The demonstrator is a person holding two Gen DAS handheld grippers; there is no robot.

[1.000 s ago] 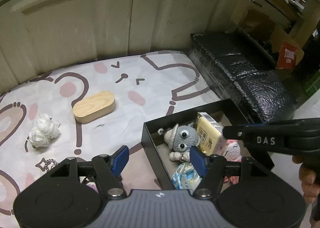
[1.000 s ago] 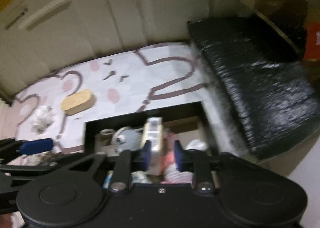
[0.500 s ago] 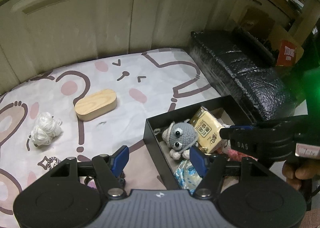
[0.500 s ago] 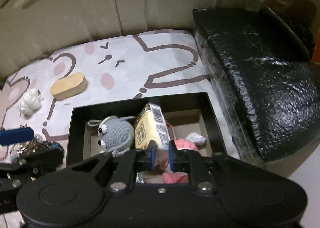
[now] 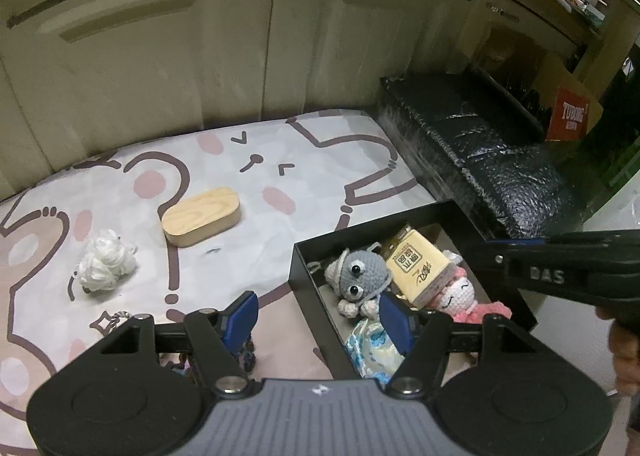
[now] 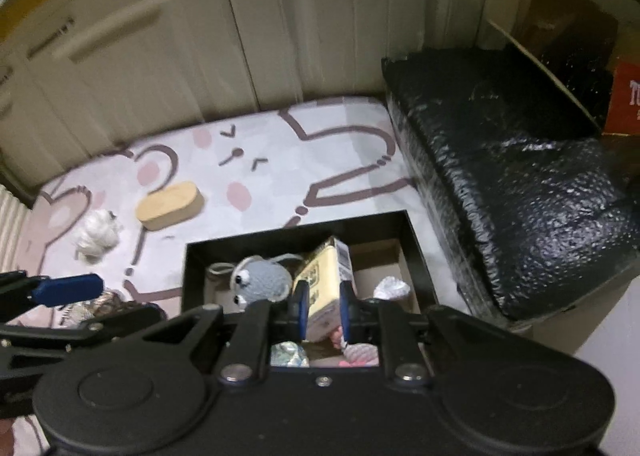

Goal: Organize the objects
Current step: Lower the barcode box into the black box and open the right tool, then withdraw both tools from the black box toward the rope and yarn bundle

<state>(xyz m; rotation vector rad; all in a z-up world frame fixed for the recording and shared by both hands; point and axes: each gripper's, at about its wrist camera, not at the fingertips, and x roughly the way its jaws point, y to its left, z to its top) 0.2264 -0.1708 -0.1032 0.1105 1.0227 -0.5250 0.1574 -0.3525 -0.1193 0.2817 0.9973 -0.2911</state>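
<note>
From the left wrist view, one black box (image 5: 404,232) sits on the cartoon-print mat (image 5: 280,176), holding one grey crochet toy (image 5: 358,270), one yellow tissue pack (image 5: 420,268), one pink crochet doll (image 5: 464,294) and one blue-patterned packet (image 5: 370,348). On the mat lie one wooden case (image 5: 201,216) and one white yarn ball (image 5: 104,260). The left gripper (image 5: 318,320) has its jaws wide apart, holding nothing.

From the right wrist view, the right gripper (image 6: 323,310) hangs over the box (image 6: 420,256); its jaws stand narrowly apart on either side of the tissue pack (image 6: 328,276), though whether they clamp it I cannot tell.

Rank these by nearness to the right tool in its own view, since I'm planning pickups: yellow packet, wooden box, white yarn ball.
1. Yellow packet: between the right tool's fingers, in the black box.
2. Wooden box: on the mat, up and left.
3. White yarn ball: farther left.
</note>
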